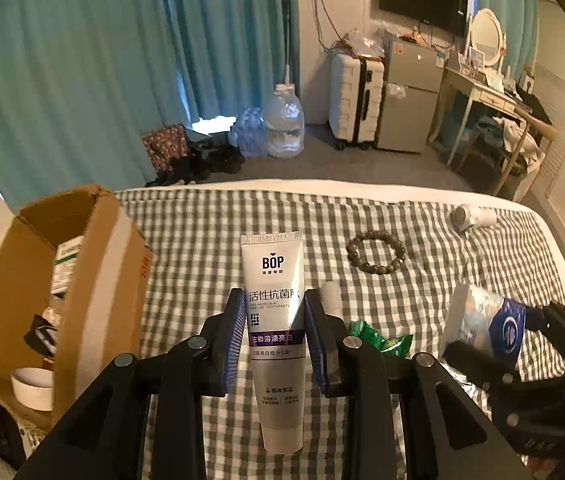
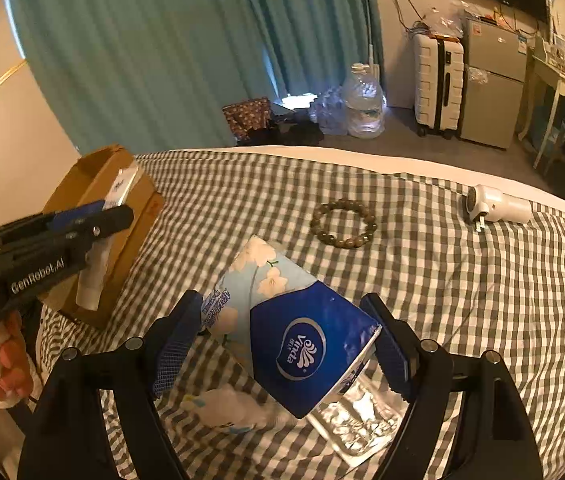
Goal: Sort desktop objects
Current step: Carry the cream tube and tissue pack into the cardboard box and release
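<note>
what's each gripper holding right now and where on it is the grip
The left gripper holds the toothpaste tube across its middle, jaws on both sides. The right gripper holds the tissue pack by its blue end.

Left wrist: low over the checked bedspread (image 1: 210, 240) — facing the curtains.
Right wrist: further right, same heading.
Shared: bracelet (image 1: 376, 252) (image 2: 343, 224), cardboard box (image 1: 94, 280) (image 2: 130, 200).

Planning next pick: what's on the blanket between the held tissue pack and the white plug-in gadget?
Mostly bare checked blanket; right wrist view shows nothing between tissue pack and white gadget. Bead bracelet sits off that line.
</note>
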Tool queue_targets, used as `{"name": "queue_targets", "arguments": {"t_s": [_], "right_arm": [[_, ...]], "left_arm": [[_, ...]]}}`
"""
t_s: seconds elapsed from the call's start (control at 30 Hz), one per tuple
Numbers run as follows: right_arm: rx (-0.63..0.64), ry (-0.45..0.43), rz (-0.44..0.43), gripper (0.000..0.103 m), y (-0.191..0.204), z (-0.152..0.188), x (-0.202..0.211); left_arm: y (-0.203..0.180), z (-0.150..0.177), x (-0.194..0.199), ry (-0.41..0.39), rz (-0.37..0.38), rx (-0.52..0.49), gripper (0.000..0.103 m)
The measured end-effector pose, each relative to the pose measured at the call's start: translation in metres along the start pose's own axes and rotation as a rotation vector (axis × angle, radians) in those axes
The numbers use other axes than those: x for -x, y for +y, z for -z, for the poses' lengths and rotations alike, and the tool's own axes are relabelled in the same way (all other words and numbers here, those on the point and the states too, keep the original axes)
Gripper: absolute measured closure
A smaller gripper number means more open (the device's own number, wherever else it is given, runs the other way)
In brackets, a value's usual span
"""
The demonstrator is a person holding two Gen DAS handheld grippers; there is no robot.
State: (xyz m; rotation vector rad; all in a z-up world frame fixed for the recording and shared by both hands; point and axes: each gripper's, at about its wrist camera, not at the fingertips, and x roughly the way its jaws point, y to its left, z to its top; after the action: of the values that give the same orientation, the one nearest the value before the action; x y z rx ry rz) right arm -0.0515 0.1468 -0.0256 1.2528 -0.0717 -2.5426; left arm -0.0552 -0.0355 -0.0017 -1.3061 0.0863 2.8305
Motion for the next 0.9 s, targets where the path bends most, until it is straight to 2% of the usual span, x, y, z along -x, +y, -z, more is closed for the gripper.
{"name": "queue_targets", "arguments": {"t_s": [0.2, 0.5, 0.6, 0.67, 0.83, 0.9], "right_arm": [[0.023, -0.025, -0.031, 0.023, 0.025, -0.006, 0.016], [0.093, -0.082, -0.130, 0.023, 0.097, -0.037, 0.028], [0.140, -0.091, -0.163, 0.023, 0.129, -0.045, 0.023], [0.166, -0.092, -0.187, 0.023, 0.150, -0.052, 0.015], [0.209, -0.073, -0.248, 0.023, 0.196, -0.069, -0.011], [0.226, -0.066, -0.263, 0.023, 0.210, -0.074, -0.021]], "left_arm": [[0.021, -0.004, 0.014, -0.025, 0.005, 0.066, 0.073], [0.090, -0.014, 0.039, -0.085, -0.078, 0.197, 0.073], [0.116, -0.016, 0.043, -0.110, -0.100, 0.255, 0.073], [0.133, -0.017, 0.044, -0.125, -0.141, 0.282, 0.073], [0.182, -0.011, 0.040, -0.130, -0.175, 0.395, 0.073], [0.205, -0.007, 0.038, -0.122, -0.217, 0.436, 0.073]]}}
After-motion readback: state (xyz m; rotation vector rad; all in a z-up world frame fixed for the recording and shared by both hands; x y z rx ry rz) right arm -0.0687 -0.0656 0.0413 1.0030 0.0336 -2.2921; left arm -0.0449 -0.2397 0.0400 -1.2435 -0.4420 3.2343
